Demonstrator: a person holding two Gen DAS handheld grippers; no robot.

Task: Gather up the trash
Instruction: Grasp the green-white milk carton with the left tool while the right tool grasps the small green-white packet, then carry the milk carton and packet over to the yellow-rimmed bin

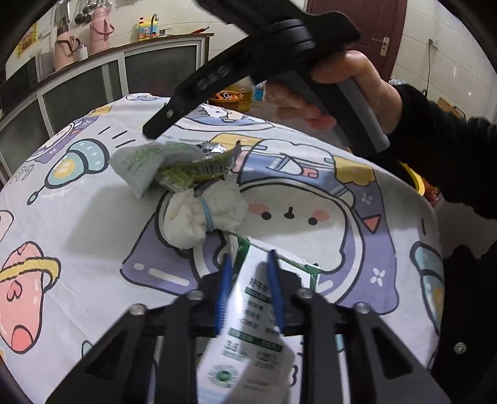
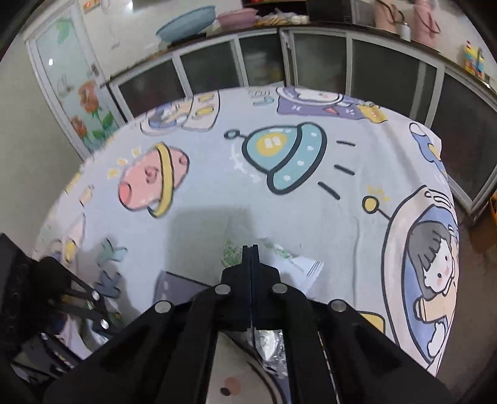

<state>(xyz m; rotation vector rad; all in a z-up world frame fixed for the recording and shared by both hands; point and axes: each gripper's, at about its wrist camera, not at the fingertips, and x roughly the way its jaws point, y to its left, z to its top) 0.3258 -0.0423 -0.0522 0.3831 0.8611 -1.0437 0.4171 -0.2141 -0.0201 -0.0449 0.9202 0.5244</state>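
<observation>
My left gripper (image 1: 250, 262) is shut on a white and green milk carton (image 1: 253, 317), held between its blue pads just above the tablecloth. Beyond it lie a crumpled white tissue wad (image 1: 205, 214), a green snack wrapper (image 1: 198, 172) and a pale green packet (image 1: 139, 164). My right gripper (image 1: 149, 130) hangs above that pile in the left wrist view, held by a hand. In the right wrist view the right gripper (image 2: 250, 248) has its fingers pressed together over the pale green packet (image 2: 289, 261); nothing shows between them.
The table wears a cartoon space-print cloth (image 2: 279, 186). Cabinets with dark glass doors (image 2: 310, 65) stand behind it. Pink flasks (image 1: 99, 29) sit on the counter. A yellow bin rim (image 1: 414, 180) shows at the table's right edge, behind the arm.
</observation>
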